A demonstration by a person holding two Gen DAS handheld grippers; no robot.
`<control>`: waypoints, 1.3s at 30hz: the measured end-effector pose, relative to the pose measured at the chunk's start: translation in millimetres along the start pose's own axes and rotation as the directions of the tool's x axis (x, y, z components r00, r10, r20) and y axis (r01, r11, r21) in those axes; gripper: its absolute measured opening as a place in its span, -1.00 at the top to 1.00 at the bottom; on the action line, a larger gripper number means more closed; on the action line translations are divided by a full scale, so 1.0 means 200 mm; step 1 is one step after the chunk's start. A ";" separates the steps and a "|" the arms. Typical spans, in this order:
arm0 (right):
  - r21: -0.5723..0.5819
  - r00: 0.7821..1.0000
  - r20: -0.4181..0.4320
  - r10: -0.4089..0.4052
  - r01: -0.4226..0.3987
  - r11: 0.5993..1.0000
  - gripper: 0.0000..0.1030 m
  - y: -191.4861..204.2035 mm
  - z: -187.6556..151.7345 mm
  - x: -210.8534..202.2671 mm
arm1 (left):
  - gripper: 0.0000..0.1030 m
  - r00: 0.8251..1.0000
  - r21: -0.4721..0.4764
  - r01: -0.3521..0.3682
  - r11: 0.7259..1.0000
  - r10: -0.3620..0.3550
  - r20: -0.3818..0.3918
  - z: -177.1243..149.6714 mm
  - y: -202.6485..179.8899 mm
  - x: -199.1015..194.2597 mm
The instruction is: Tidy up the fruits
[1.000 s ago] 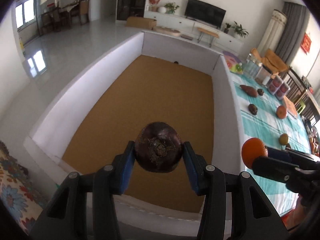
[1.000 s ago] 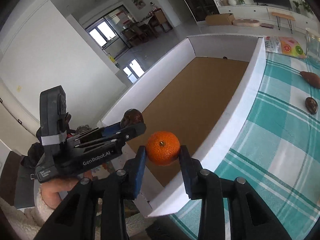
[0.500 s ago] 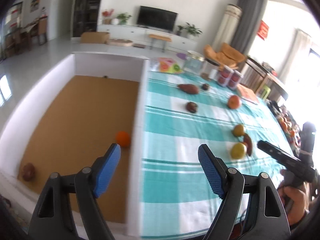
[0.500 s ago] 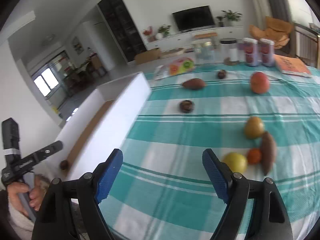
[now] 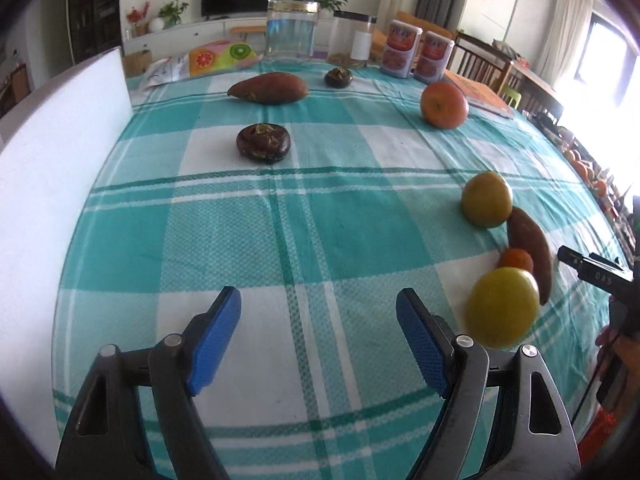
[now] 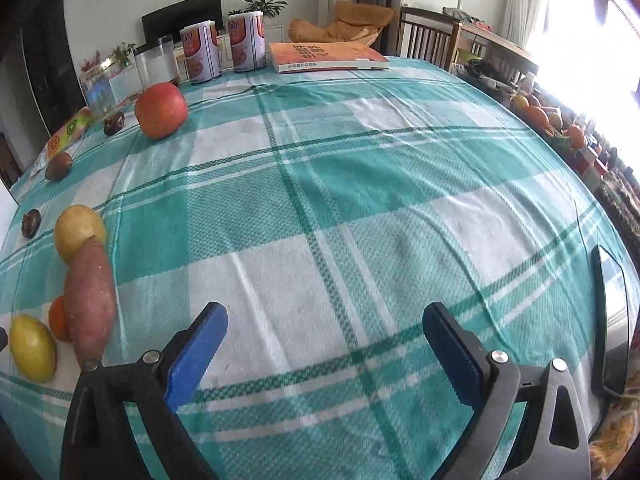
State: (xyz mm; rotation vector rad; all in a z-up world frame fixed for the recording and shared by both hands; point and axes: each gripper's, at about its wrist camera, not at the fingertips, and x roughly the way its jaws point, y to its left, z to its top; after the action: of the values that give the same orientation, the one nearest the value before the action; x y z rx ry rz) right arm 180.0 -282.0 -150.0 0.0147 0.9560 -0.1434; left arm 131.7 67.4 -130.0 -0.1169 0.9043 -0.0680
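Note:
My left gripper (image 5: 318, 320) is open and empty above the teal checked tablecloth (image 5: 280, 220). Ahead of it lie a dark water chestnut (image 5: 263, 142), a sweet potato (image 5: 268, 88), a smaller dark fruit (image 5: 338, 77) and a large orange (image 5: 444, 105). To its right sit a yellow fruit (image 5: 502, 306), a small orange (image 5: 516, 260), another sweet potato (image 5: 530, 246) and a yellow-green fruit (image 5: 486, 199). My right gripper (image 6: 324, 336) is open and empty. The same cluster shows at its left: yellow fruit (image 6: 32, 348), sweet potato (image 6: 90, 300), large orange (image 6: 161, 110).
The white box wall (image 5: 52, 184) runs along the table's left side. Jars (image 5: 292, 34) and two cans (image 5: 400, 54) stand at the far edge, next to a fruit-print bag (image 5: 218, 56). A book (image 6: 324, 56) lies far back. A dark phone (image 6: 610, 320) lies at the right edge.
Both grippers have let go of their fruits into the box and opened. Both have swung right, from the box to over the tablecloth.

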 end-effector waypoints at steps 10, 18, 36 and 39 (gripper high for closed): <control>0.065 1.000 -0.003 0.017 -0.017 0.998 -1.00 -0.10 0.23 0.21 | -0.80 0.997 0.072 -0.083 0.994 0.083 -0.004 0.07 -0.05 0.14; 0.062 1.000 -0.004 0.017 -0.017 0.998 -1.00 -0.09 0.23 0.21 | -0.85 0.996 0.083 -0.090 0.992 0.091 -0.010 0.08 -0.06 0.16; 0.062 1.000 -0.003 0.018 -0.017 0.998 -1.00 -0.09 0.23 0.21 | -0.87 0.995 0.083 -0.094 0.992 0.095 -0.010 0.08 -0.06 0.16; 0.062 1.000 -0.003 0.018 -0.017 0.998 -1.00 -0.09 0.23 0.21 | -0.87 0.995 0.083 -0.095 0.992 0.096 -0.010 0.08 -0.06 0.16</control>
State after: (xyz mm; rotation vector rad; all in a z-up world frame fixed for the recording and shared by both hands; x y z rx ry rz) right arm 239.0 -308.4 -155.8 0.0808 0.9549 -0.1570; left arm 163.8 53.3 -143.9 0.0040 0.9189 -0.0175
